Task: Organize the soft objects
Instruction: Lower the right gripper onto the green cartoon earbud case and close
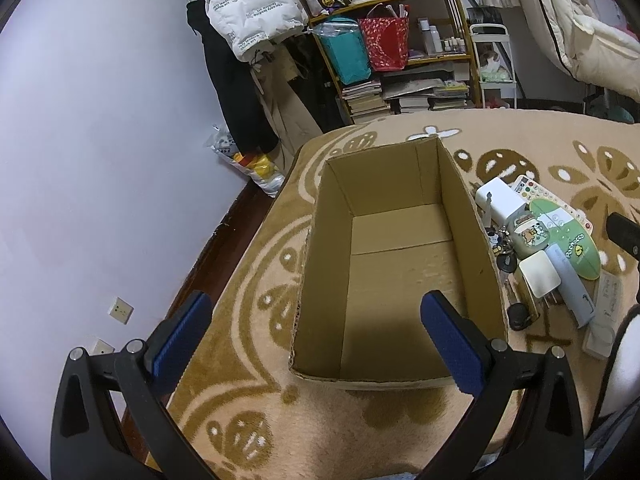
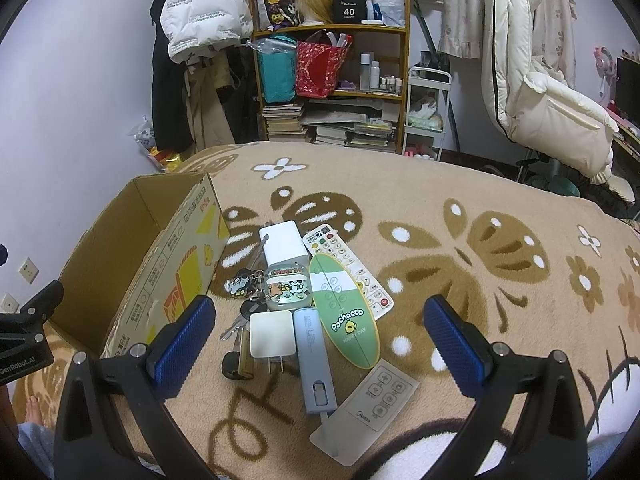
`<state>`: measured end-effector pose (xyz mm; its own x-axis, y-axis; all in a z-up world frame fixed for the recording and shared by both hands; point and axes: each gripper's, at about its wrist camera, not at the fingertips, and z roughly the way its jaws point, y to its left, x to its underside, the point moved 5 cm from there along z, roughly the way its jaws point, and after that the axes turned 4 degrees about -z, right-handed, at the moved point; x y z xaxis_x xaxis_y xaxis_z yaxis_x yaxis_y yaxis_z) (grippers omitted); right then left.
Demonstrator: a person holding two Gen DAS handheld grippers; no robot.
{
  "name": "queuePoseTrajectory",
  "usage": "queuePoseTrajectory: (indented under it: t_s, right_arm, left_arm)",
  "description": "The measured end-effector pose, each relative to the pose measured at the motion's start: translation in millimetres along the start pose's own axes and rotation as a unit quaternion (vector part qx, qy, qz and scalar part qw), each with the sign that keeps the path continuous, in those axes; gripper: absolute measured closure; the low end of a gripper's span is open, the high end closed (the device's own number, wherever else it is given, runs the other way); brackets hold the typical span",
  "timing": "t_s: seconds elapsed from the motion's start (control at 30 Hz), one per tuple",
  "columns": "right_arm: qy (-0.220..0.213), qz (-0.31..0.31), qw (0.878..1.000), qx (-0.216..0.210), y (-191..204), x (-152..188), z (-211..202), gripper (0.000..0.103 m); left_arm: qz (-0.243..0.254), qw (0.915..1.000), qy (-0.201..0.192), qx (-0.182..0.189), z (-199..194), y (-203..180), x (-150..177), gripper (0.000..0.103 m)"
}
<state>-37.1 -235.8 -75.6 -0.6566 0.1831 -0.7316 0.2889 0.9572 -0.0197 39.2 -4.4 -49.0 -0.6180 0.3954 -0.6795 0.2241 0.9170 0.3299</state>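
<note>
An empty open cardboard box (image 1: 400,264) stands on the beige patterned blanket; it also shows at the left in the right wrist view (image 2: 160,256). My left gripper (image 1: 316,336) is open and empty, hovering over the box's near end. To the right of the box lies a pile of small items: a white power bank (image 2: 282,246), a green "Cheers" case (image 2: 288,286), a green Pochacco oval (image 2: 346,312), a white charger (image 2: 271,334), a blue stick-shaped device (image 2: 314,360), keys (image 2: 242,284) and remotes (image 2: 360,276). My right gripper (image 2: 320,340) is open and empty, just above the pile.
The blanket (image 2: 460,248) covers a bed. A flat white Midea remote (image 2: 368,404) lies nearest me. A cluttered shelf (image 2: 332,68), hanging jackets (image 2: 204,8) and a white quilt (image 2: 540,92) stand beyond the bed. A wall (image 1: 100,120) runs along the left.
</note>
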Motion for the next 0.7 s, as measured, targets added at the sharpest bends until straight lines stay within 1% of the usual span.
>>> queuePoseTrajectory:
  t_s: [0.1,0.17,0.37,0.5,0.7]
  right_arm:
    - [0.011,0.002,1.0,-0.012,2.7,5.4,10.1,0.0]
    - [0.013,-0.002,1.0,-0.013,4.7,5.5,12.5,0.0]
    - [0.03,-0.009,0.999,-0.02,11.4,-0.3,22.8,0.0]
    - [0.037,-0.014,0.999,-0.03,17.5,-9.1,31.0,0.001]
    - [0.043,-0.014,0.998,-0.049,30.3,-25.9,47.7,0.002]
  left_arm:
    - [-0.008,0.9999,0.004,0.011,1.3,2.1,-3.5,0.0]
    - [-0.013,0.9997,0.011,0.02,5.5,6.4,-8.6,0.0]
    - [0.003,1.0,0.005,-0.005,17.7,21.0,-37.8,0.0]
    - [-0.007,0.9999,0.009,-0.003,29.1,31.4,-55.8,0.0]
    - [-0.013,0.9991,0.039,0.013,56.2,35.6,-62.7,0.0]
